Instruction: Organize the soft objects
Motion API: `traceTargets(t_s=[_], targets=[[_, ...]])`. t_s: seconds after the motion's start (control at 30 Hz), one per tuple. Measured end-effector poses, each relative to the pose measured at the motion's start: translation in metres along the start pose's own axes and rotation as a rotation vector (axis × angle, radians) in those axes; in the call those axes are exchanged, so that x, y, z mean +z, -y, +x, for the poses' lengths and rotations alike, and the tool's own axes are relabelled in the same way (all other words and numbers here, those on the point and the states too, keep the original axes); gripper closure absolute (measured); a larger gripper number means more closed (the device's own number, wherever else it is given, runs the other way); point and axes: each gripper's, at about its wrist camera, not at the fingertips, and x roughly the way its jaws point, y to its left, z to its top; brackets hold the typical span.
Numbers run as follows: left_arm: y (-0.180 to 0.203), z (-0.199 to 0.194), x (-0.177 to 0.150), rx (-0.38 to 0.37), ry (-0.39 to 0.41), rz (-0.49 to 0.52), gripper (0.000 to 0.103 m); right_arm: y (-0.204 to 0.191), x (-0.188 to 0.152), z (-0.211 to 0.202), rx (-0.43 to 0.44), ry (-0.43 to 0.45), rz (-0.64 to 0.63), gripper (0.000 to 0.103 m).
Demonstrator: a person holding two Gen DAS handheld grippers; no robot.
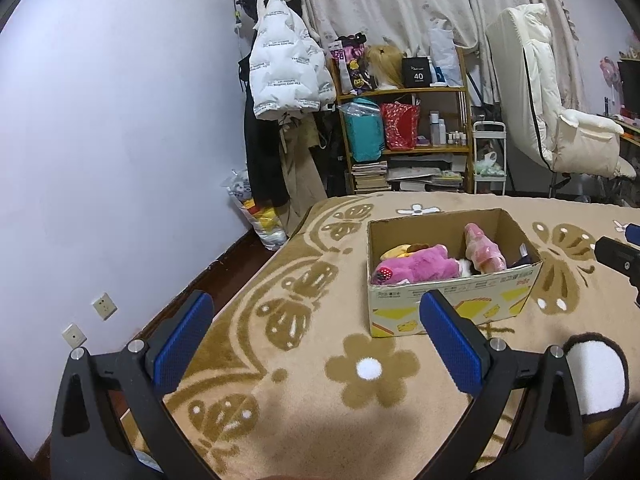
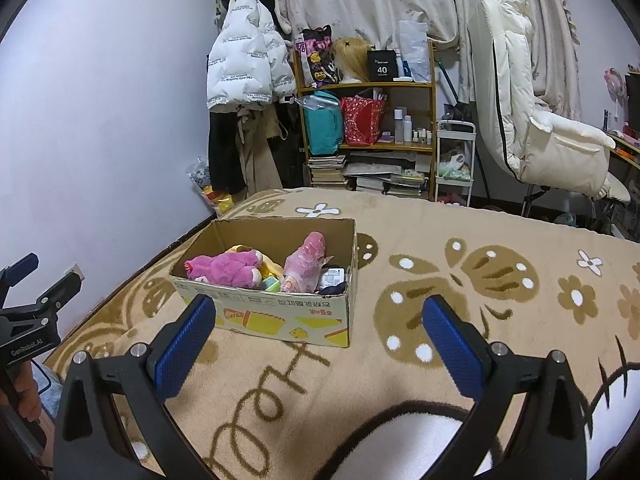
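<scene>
A cardboard box (image 1: 456,300) (image 2: 276,316) stands on the tan flower-patterned blanket (image 1: 320,360) (image 2: 400,360). Inside lie a pink plush bear (image 1: 416,266) (image 2: 230,270), a yellow plush behind it (image 1: 394,252) (image 2: 272,266), a pink toy wrapped in clear plastic (image 1: 482,250) (image 2: 306,264) and a dark item (image 2: 332,280). My left gripper (image 1: 316,344) is open and empty, short of the box and to its left. My right gripper (image 2: 320,344) is open and empty, just in front of the box. The right gripper's tip shows at the right edge of the left wrist view (image 1: 618,258).
A wooden shelf (image 1: 404,120) (image 2: 368,116) with bags, bottles and books stands behind the bed. A white puffer jacket (image 1: 284,68) (image 2: 244,64) hangs on the left. A white padded chair (image 1: 560,120) (image 2: 540,112) is at the right. The wall runs along the bed's left edge.
</scene>
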Motion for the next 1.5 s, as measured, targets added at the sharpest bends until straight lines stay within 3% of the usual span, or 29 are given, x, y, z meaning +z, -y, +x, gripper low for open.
traceTargets(t_s=[1.5], targets=[[0.0076, 0.0039, -0.0083, -0.016, -0.019, 0.029, 0.001, 0.0038, -0.0004, -0.0002, 0.005, -0.002, 0.002, 0.000]])
